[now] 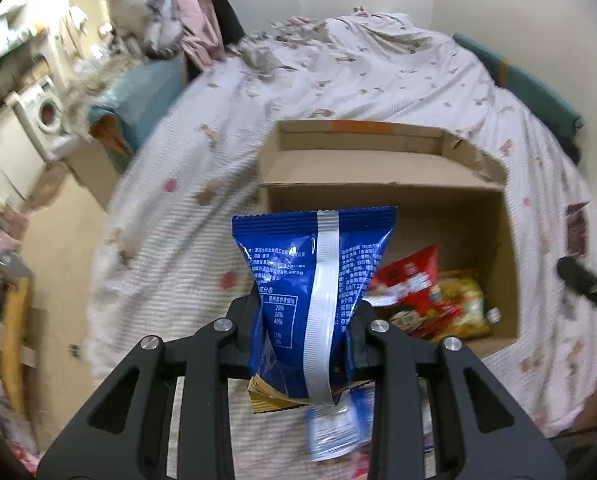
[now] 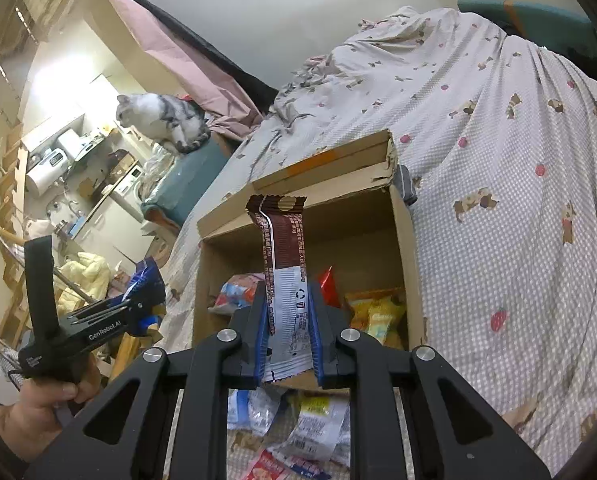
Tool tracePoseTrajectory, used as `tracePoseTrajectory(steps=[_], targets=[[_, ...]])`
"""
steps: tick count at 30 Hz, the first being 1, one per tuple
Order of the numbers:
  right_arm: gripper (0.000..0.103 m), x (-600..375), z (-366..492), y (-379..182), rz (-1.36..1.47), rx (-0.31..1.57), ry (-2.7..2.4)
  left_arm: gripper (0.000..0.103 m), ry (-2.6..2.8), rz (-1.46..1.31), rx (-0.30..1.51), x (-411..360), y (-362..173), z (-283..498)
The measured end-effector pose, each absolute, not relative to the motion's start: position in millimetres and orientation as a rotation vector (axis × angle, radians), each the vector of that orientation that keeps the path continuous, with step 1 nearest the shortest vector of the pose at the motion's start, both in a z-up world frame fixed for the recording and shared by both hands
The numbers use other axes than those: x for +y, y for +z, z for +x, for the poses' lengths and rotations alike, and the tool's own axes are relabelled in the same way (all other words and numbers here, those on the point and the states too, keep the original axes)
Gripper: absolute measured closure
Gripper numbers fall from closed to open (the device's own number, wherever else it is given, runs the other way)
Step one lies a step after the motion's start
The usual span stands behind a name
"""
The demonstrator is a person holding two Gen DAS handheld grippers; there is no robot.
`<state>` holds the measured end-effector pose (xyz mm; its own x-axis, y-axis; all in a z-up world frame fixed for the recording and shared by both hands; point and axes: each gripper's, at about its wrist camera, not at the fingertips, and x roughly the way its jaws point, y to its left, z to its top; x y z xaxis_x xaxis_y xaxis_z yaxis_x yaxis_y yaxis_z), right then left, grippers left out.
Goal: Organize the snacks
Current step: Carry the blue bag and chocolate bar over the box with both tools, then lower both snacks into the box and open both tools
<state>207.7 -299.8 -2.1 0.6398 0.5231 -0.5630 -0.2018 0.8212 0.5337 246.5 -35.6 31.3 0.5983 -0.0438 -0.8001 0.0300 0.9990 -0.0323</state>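
Left gripper (image 1: pixel 306 332) clamps one blue packet (image 1: pixel 310 280); right gripper (image 2: pixel 288 332) clamps one brown bar (image 2: pixel 284 248); box (image 2: pixel 406 240) holds perhaps four.

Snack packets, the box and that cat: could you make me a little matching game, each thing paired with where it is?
Things:
1. blue packet
2. brown packet
3. yellow packet
4. cat

Places:
A. lying inside the cardboard box
B. held in the right gripper
C. sitting on a teal surface beside the bed
D. held in the left gripper

Pairs: 1-D, 2-B, 3-A, 4-C
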Motion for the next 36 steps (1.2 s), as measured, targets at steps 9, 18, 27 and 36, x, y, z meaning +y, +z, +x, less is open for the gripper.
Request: tracePoseTrajectory(steps=[9,18,27,36], targets=[[0.084,-293.5,231.1,-25.2,0.442,0.834,0.412,0.077,-0.084,0.006,0.898,-45.4,8.7,257.6],[0.084,-295.5,237.1,-59.8,0.440,0.945,0.345,0.077,-0.088,0.021,0.890,-50.5,-11.8,262.9],[0.084,-290.9,241.0,-72.9,0.418,0.993,0.338,0.077,-0.109,-0.021,0.873,-45.3,-13.1,264.0],[0.084,-286.8,239.9,-72.9,0.416,1.000,0.345,0.076,-0.130,-0.021,0.870,-49.2,-15.2,261.3]])
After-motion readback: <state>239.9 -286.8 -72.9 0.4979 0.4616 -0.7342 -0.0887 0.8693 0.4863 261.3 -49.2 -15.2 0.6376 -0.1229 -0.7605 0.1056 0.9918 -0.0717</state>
